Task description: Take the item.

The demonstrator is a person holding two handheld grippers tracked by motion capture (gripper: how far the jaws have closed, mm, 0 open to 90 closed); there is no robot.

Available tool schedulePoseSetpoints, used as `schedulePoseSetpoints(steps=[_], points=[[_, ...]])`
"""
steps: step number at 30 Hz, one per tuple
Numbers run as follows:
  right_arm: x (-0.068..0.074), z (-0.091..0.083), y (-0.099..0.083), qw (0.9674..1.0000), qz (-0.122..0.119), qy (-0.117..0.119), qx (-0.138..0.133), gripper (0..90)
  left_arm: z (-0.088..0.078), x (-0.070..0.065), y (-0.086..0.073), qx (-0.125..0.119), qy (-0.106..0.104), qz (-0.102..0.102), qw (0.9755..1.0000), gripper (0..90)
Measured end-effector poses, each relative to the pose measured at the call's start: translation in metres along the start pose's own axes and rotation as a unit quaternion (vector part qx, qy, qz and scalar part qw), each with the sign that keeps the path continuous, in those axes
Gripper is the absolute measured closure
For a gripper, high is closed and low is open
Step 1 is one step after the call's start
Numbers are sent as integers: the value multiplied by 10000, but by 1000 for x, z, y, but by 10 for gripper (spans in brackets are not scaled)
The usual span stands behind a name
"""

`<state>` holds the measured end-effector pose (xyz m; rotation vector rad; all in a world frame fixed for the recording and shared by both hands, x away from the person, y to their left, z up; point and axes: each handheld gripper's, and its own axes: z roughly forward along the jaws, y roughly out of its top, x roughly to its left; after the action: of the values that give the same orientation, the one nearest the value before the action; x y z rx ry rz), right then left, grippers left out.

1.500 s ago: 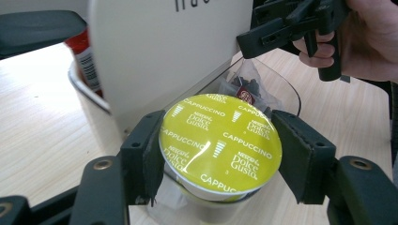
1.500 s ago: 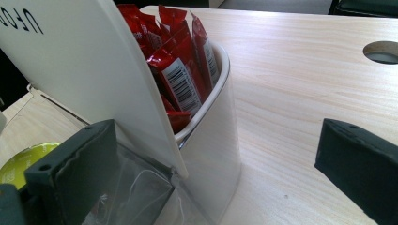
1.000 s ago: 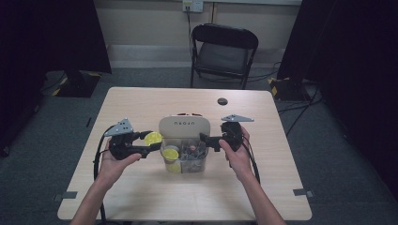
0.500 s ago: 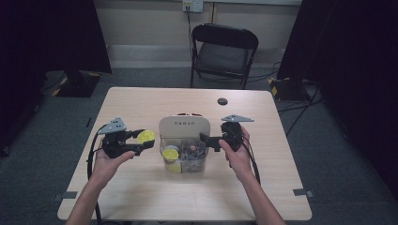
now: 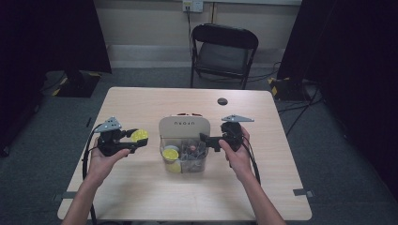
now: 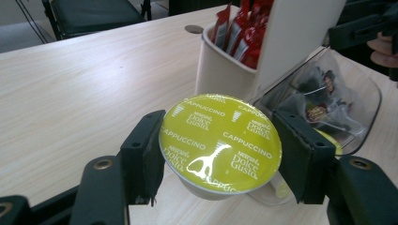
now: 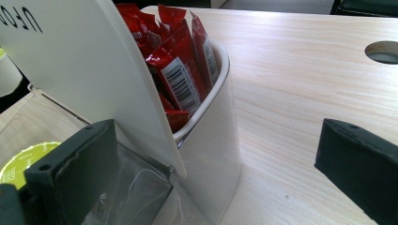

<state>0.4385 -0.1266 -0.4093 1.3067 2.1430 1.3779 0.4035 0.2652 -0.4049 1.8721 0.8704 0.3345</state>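
Left tongs: jaws closed part-way on a yellow-green capsule, foil lid up, held clear above the table, just left of the clear bin near table centre.

Right tongs: jaws spread wide, gripping nothing; near jaw sits against the bin's white lid, beside the cup of red sachets.

Progress, as judged: one capsule is out of the bin; another yellow capsule and darker ones lie inside. Held capsule not yet set down; likely more to remove.
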Motion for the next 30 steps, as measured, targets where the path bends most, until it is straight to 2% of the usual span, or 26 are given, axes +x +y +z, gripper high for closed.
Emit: schedulePoseSetpoints(steps=[9,16,22,30], points=[[0,0,0,10000,-8,10,12,0,4,13,-11,182,161,-62,9997,383],[0,0,0,10000,-3,2,13,0,7,22,-20,229,247,-140,9993,383],[0,0,0,10000,-3,-18,18,0,13,30,-32,409,337,-194,9984,383],[0,1,-1,10000,-25,-14,40,0,24,34,-40,531,357,-249,9976,383]])
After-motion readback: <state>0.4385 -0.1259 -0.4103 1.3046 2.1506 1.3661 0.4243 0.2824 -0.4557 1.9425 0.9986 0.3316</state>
